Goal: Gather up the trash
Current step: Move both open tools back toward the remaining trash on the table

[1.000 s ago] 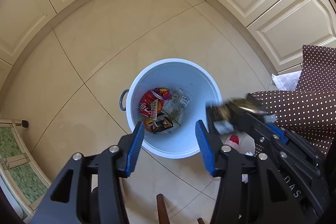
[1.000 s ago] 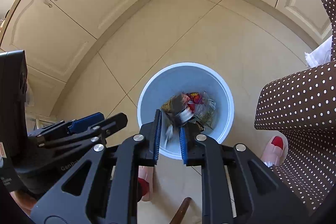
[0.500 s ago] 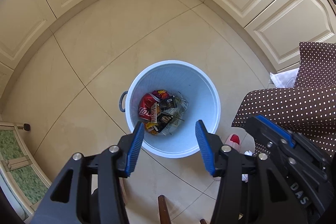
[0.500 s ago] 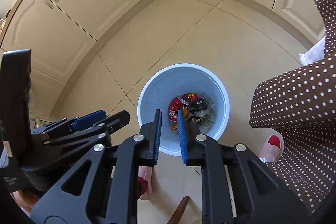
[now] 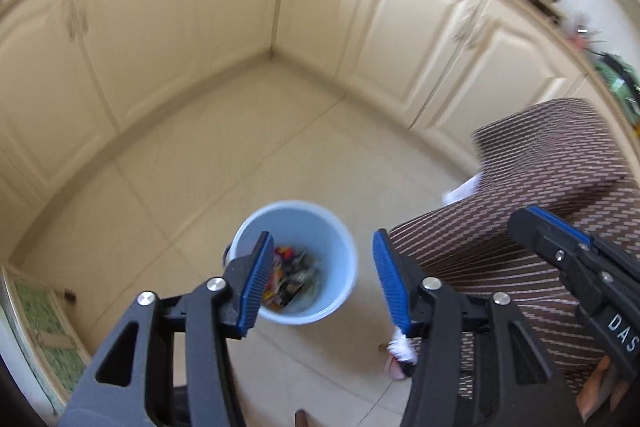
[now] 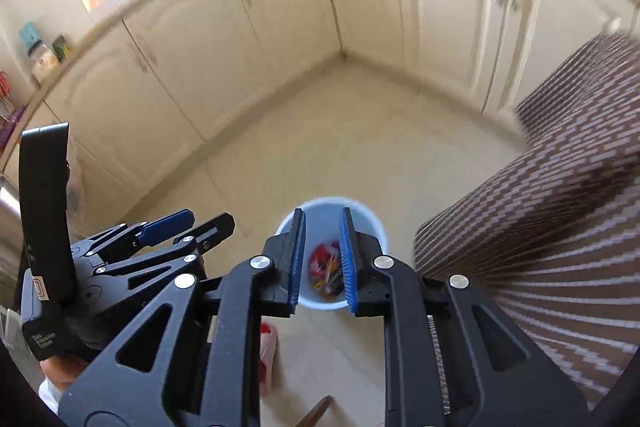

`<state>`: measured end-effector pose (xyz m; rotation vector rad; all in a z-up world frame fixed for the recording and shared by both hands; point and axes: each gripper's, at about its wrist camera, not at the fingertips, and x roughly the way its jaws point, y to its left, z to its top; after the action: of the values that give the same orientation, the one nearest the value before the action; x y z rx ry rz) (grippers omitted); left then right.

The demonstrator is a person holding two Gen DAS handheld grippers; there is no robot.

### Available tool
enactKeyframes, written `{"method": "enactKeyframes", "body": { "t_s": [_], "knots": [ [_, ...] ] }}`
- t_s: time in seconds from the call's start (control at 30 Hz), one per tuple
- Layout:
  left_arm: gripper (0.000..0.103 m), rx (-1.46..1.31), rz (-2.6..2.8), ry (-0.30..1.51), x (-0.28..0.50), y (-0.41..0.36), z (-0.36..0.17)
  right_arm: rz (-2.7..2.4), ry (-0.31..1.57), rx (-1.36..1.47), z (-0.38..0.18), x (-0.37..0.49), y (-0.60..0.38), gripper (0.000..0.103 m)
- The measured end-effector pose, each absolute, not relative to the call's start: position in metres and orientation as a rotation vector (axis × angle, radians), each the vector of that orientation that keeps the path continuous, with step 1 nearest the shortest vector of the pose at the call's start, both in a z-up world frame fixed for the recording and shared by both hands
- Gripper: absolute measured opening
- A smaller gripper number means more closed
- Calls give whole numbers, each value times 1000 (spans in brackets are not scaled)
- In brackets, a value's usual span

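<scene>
1. Below and ahead of both grippers, a pale blue bin (image 5: 296,259) stands on the tiled floor (image 5: 248,155); wrappers (image 6: 326,269) lie inside it, so some trash is already collected.
2. Left gripper (image 5: 320,277): jaws wide, empty.
3. Right gripper (image 6: 323,259): jaws narrowly parted, empty.
4. No loose trash shows on the floor; what remains elsewhere cannot be told.

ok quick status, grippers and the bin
Left gripper open, empty. Right gripper open, empty. Blue bin on the floor, wrappers inside. Nothing blocking it.
</scene>
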<state>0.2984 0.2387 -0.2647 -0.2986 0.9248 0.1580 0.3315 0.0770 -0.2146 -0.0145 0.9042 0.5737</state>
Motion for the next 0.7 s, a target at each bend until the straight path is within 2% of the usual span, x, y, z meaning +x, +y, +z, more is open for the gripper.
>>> {"method": "enactKeyframes", "body": {
  "t_s": [0.13, 0.27, 0.3, 0.37, 0.53, 0.7],
  "knots": [
    [62, -228, 59, 798, 283, 186, -197, 521, 766, -5, -154, 298, 20, 19],
    [64, -164, -87, 755, 278, 117, -155, 423, 662, 20, -112, 267, -51, 33],
    [64, -149, -122, 755, 279, 99, -148, 397, 648, 25, -106, 264, -66, 40],
    [64, -121, -184, 756, 280, 65, -137, 324, 610, 41, -93, 252, -110, 46],
    [65, -42, -313, 768, 290, -31, -123, 165, 560, 87, -82, 233, -211, 47],
    [65, 41, -419, 811, 313, -115, -125, 5, 547, 152, -86, 230, -301, 57]
  ]
}}
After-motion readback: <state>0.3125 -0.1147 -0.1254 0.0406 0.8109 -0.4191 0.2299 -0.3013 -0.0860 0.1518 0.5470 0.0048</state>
